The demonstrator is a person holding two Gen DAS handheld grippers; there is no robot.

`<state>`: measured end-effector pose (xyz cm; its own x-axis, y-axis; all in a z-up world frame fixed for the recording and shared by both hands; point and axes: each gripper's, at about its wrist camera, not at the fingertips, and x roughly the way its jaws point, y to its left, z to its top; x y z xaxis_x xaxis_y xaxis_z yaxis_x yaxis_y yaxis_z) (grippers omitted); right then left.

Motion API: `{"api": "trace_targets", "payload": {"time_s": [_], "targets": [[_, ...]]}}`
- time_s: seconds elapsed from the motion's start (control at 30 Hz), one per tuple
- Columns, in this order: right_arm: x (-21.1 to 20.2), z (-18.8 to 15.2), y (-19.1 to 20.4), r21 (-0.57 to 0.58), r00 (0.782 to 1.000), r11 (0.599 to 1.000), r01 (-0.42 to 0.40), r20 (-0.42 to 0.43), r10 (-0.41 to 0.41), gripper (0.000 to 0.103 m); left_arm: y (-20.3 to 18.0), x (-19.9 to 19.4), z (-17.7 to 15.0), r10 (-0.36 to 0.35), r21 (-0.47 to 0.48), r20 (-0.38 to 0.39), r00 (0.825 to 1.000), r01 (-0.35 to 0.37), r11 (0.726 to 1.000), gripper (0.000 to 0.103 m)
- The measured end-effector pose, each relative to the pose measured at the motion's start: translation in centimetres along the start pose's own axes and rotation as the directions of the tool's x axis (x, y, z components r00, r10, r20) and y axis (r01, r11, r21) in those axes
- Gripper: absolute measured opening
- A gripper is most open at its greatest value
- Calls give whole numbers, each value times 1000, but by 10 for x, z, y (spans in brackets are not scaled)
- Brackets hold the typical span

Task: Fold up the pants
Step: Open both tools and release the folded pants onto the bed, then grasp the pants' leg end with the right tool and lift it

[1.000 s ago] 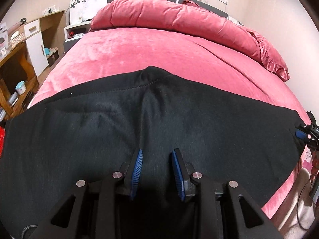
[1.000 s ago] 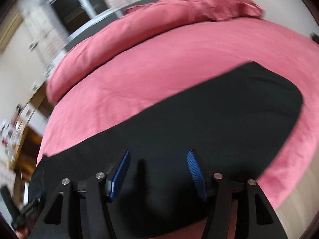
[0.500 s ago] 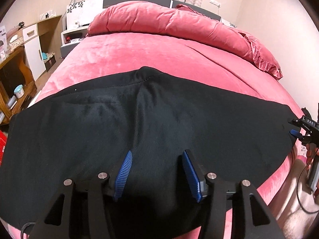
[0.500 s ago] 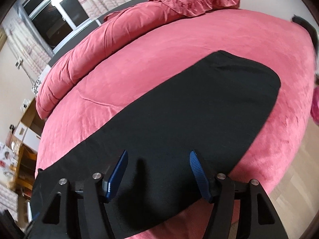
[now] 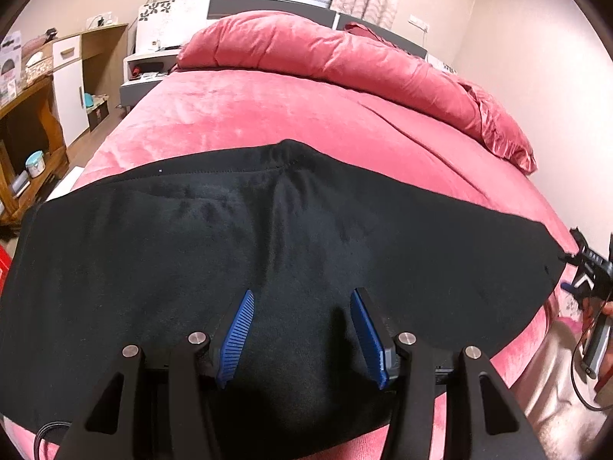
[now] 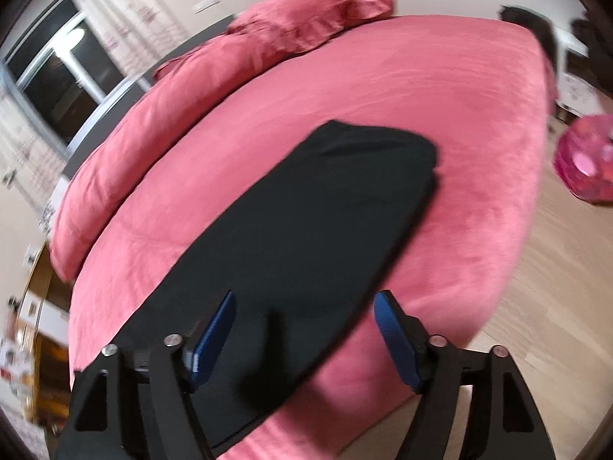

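Black pants [image 5: 291, 253] lie flat across the near part of a pink bed [image 5: 268, 115], stretched from left to right. My left gripper [image 5: 302, 329] is open and empty, just above the pants' near edge. My right gripper [image 6: 306, 329] is open and empty above one end of the pants [image 6: 325, 207], near the bed's edge. The right gripper also shows at the far right of the left wrist view [image 5: 586, 272], beside the pants' right end.
A rolled pink duvet [image 5: 345, 57] and a pillow [image 5: 498, 126] lie at the head of the bed. Wooden shelves [image 5: 30, 122] and a nightstand [image 5: 145, 73] stand on the left. A pink object [image 6: 586, 161] lies on the wooden floor [image 6: 555, 287] right of the bed.
My left gripper has opened wider and drawn back from the pants. My right gripper has swung to the right and pulled away; its view is now blurred.
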<state>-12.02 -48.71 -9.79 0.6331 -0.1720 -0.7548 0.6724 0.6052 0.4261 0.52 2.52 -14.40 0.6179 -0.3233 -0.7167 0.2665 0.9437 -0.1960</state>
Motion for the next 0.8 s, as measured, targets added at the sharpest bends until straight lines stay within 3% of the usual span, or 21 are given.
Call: {"api": "trace_targets", "payload": {"time_s": [0.27,0.57,0.67,0.8], "targets": [[13,24,-59,182,994,977,-111,-1,113,77,3,5,-2,8,-11,-13,1000,-8,1000,54],[35,45,-88,276,976,936,-219,57,212,73,0,9,-3,30,-6,-14,999,-30,1000,54],[43,52,-83,263,975,939,-223,53,216,63,0,10,-3,48,-2,-18,999,-48,999,54],[53,58,-78,259,973,939,-227,32,227,35,0,11,-2,58,0,-18,998,-58,998,54]]}}
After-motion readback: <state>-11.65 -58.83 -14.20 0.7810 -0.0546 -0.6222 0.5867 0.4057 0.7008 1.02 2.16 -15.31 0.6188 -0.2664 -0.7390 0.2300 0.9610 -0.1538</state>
